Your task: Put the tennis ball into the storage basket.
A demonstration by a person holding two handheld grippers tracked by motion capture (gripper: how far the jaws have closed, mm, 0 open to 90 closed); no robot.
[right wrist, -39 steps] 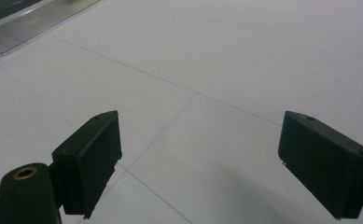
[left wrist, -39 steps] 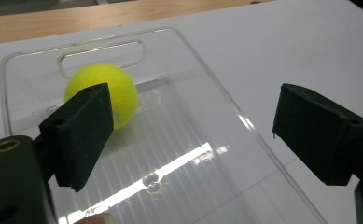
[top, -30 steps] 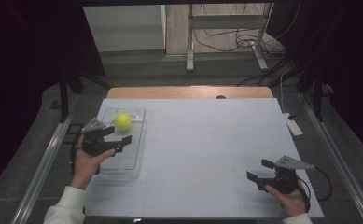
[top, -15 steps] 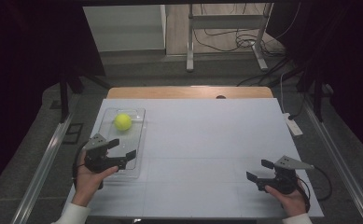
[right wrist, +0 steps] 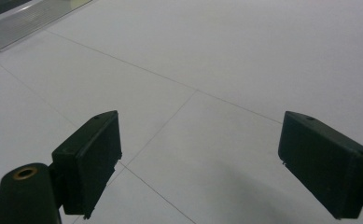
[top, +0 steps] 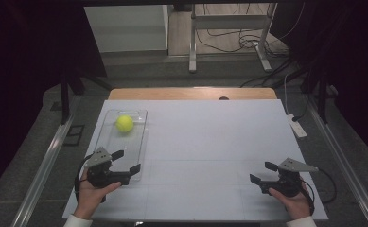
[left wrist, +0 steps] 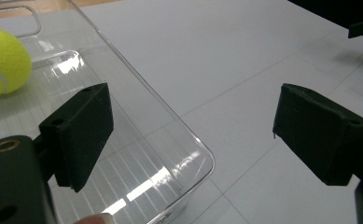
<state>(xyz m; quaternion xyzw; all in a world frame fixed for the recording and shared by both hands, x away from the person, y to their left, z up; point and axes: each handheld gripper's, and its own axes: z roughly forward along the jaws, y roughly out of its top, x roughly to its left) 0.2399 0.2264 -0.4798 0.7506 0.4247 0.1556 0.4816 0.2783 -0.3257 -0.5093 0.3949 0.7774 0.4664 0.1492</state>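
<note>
Ball (top: 124, 123) sits at far end of clear tray (top: 139, 156) | light, fuzzy, rolls; I'd pinch it across the middle | left gripper (top: 127, 161) wide open, empty, over tray's near corner | right gripper (top: 262, 172) open, empty on surface (top: 210, 142).

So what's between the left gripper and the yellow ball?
Nothing but the bare floor of the clear tray. In the high view, the ball sits at its far end and the left gripper hovers over the near end.
</note>
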